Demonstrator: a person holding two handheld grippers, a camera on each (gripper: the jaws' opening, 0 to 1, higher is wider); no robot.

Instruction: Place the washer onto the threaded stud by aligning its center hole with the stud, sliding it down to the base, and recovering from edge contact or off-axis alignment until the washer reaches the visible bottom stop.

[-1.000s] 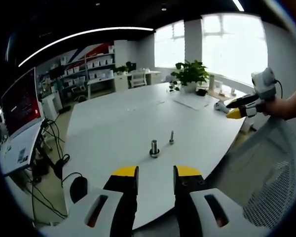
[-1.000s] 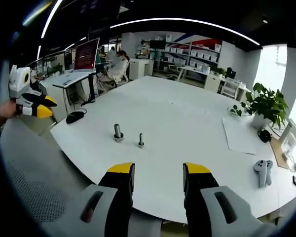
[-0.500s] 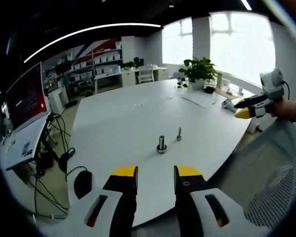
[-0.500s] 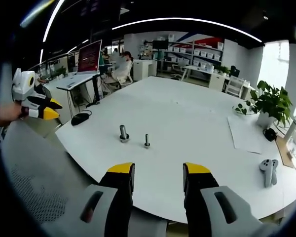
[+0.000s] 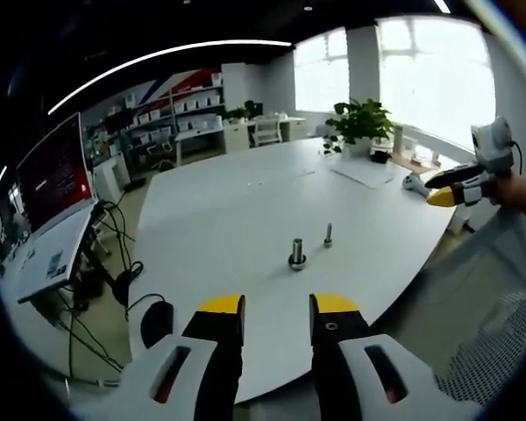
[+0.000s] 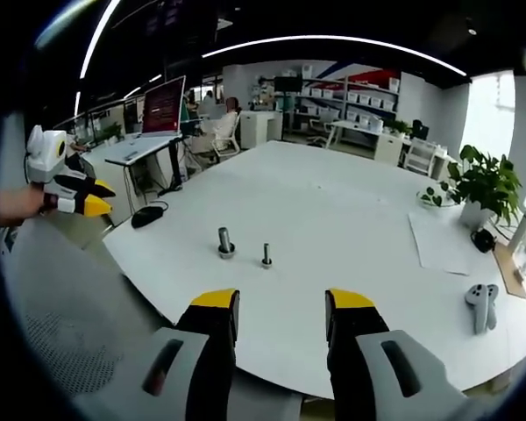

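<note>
Both hand-held grippers hover off the white worktop [image 6: 351, 210], each empty with jaws apart: the left hand-held gripper [image 5: 276, 304] and right hand-held gripper [image 6: 280, 303] sit at the bottom of their frames. Mid-frame stand the threaded stud [image 6: 266, 256] and, just beside it, a thicker post [image 6: 225, 243]. The washer cannot be made out.

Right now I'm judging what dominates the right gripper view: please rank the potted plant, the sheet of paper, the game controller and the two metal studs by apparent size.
1. potted plant
2. sheet of paper, close to the plant, so unsure
3. game controller
4. thick stud
5. thin stud

Nearness skews all of these.
</note>
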